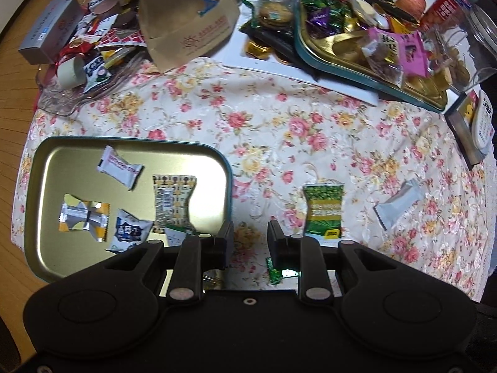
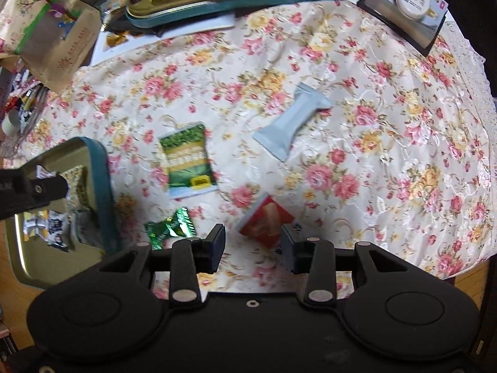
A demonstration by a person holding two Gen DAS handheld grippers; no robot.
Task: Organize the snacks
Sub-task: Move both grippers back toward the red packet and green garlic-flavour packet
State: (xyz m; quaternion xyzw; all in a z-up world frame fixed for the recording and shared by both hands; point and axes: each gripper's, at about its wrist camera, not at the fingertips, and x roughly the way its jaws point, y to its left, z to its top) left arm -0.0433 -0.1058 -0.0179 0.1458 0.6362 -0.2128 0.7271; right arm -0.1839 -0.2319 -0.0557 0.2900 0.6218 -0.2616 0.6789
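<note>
Floral-clothed surface [image 1: 279, 124], left to right: gold tin [image 1: 46, 192] already holding five snacks; left gripper [image 1: 247, 234], jaws parted and empty; green packet [image 2: 188, 160], grey packet [image 2: 292, 126] and red packet [image 2: 267, 219] unsorted; right gripper [image 2: 253, 242], jaws apart, empty.

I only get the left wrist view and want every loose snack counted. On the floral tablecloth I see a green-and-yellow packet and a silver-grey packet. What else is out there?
Observer: A red rectangular foil packet lies on the floral tablecloth, nearer than the green-and-yellow packet.
Operator: Is it gripped?
Observer: No. The right hand-held gripper is open, its jaws apart around the packet's near end.
Operator: And that green scrap below my hand-held gripper?
Observer: A shiny green twist-wrapped candy, beside the teal-rimmed gold tin.
</note>
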